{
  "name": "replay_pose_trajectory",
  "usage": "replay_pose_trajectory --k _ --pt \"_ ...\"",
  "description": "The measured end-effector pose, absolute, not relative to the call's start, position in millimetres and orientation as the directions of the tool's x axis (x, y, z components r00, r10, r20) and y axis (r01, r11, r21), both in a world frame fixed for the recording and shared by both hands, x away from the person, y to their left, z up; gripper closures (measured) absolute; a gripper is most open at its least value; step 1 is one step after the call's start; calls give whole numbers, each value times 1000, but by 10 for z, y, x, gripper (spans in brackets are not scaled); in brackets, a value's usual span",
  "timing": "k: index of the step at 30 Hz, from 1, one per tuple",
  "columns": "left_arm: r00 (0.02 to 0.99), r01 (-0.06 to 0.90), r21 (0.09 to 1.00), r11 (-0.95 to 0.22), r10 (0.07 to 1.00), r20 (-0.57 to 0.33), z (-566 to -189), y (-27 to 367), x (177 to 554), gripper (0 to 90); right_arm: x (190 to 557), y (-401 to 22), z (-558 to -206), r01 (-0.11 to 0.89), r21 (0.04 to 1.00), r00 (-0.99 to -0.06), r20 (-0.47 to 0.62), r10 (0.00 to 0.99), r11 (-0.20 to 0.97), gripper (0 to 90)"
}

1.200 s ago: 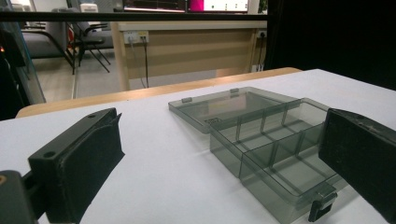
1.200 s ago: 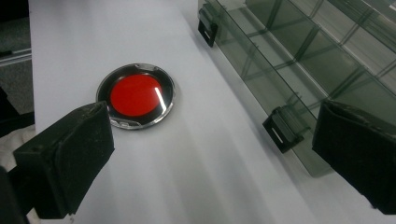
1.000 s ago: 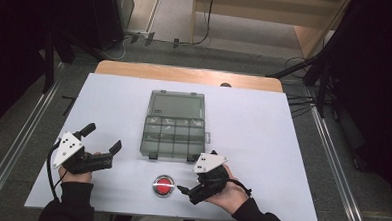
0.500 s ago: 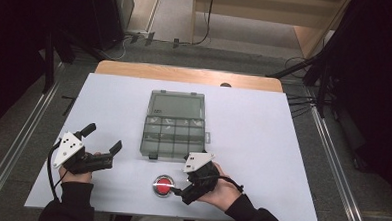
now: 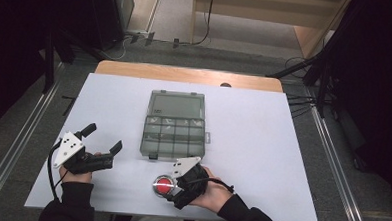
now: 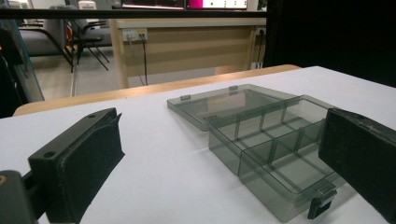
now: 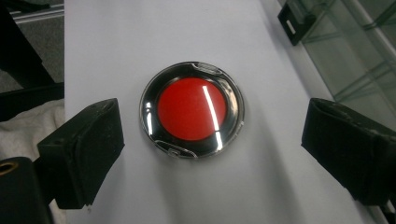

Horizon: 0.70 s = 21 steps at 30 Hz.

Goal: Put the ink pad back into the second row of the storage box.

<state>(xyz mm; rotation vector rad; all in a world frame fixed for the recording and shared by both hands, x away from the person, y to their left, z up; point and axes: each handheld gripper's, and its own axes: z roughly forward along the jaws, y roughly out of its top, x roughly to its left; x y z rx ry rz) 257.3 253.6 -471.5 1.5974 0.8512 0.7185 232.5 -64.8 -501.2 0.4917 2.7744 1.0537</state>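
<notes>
A clear grey plastic compartment box [image 5: 176, 123] is set at the middle of the white desk [image 5: 262, 143], its lid laid open toward the far edge. A round red push button [image 5: 163, 184] is placed just before the box, near the front edge. The left gripper [image 5: 102, 145] is held left of the box, and the right gripper [image 7: 205, 154] is positioned over the button, a jaw on either side of it.

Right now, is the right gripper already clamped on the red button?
No: in the right gripper view the right gripper stands open, its pads apart from the red button on both sides.
</notes>
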Motion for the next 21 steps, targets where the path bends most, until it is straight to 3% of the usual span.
replay_pose_trajectory --k 21 --pt "550 146 984 -105 835 8 -4716 2539 2577 0 2296 -471 -5126 234 654 -947 -13 320 719 146"
